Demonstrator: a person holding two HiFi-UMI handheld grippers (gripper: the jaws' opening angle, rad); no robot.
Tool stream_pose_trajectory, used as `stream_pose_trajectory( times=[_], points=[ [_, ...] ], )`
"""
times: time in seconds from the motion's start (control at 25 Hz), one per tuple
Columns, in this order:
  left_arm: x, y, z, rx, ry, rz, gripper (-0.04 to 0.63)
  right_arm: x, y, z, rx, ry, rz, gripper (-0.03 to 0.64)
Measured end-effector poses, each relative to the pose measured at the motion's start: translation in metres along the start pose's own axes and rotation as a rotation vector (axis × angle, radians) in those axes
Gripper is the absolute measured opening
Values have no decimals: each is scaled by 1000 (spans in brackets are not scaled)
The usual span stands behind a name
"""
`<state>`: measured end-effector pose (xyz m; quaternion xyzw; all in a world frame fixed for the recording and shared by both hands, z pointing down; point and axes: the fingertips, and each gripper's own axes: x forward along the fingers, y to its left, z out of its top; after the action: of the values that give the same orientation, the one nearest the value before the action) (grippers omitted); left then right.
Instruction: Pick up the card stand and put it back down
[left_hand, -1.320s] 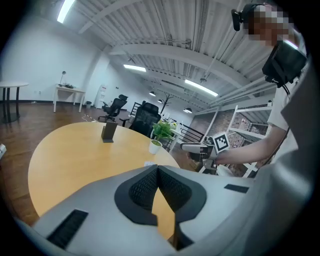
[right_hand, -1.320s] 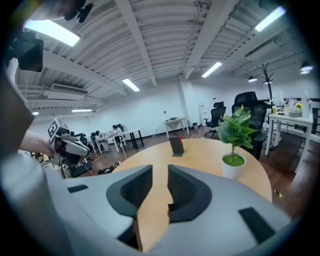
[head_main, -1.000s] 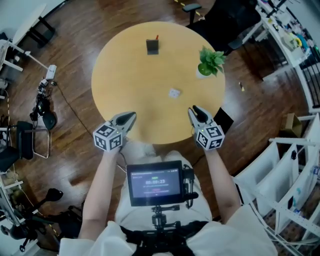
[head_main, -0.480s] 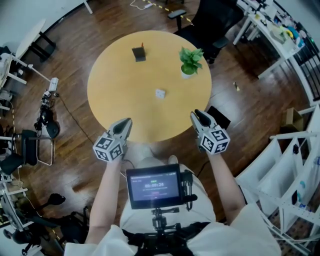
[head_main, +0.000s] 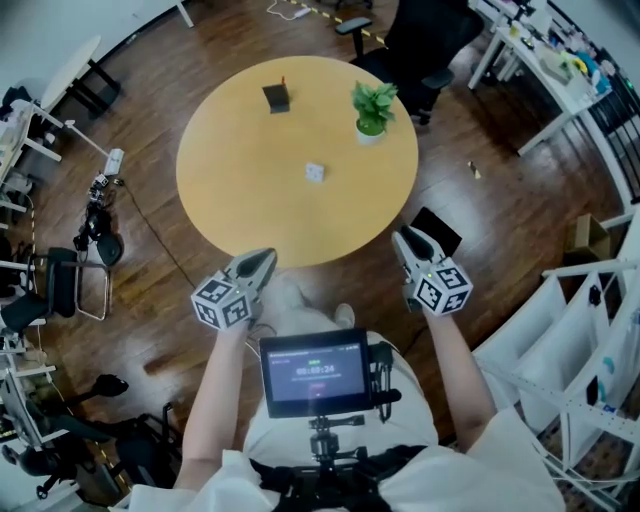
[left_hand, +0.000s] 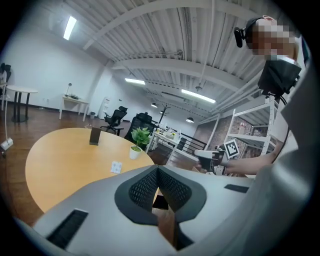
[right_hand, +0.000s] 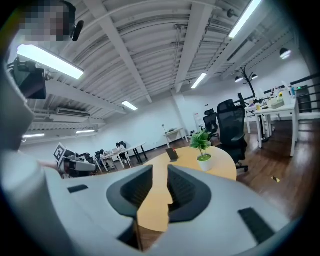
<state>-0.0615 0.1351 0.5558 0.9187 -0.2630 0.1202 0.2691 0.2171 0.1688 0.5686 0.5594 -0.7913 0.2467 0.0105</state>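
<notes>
On the round pale-wood table (head_main: 240, 190), one small white pot (head_main: 369, 131) holding one green leafy plant (head_main: 373, 100), near the far right rim. Left of it, near the far edge, one small dark upright card stand with a red tip (head_main: 277, 97), standing alone, well apart from both grippers. Toward the middle, one small white square piece (head_main: 314, 172), lying flat. Two grippers in all, both held at the table's near side: left gripper (head_main: 266, 257) with dark fingers (left_hand: 142, 187) pressed together at the tips, nothing between; right gripper (head_main: 402, 236) with fingers (right_hand: 187, 192) parted, gripping nothing, only table showing through the gap.
</notes>
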Motion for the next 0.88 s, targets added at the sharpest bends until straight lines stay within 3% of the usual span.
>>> stream_pose_trajectory(
  times=[0.2,0.4,0.64,0.88],
  points=[
    [-15,-9,3,22,13,23,-8,-18,-21,-24,61,14,-32,98],
    [-35,-5,4,26,-6,20,-8,-28,-11,-38,62,1,-54,98],
    [-32,-6,-6,-9,-3,-58,-6,-55,0,-31,60,-31,-137,98],
    [-63,3,-4,17,-2,-119,-8,-66,38,-36,63,-49,-210,98]
  ],
)
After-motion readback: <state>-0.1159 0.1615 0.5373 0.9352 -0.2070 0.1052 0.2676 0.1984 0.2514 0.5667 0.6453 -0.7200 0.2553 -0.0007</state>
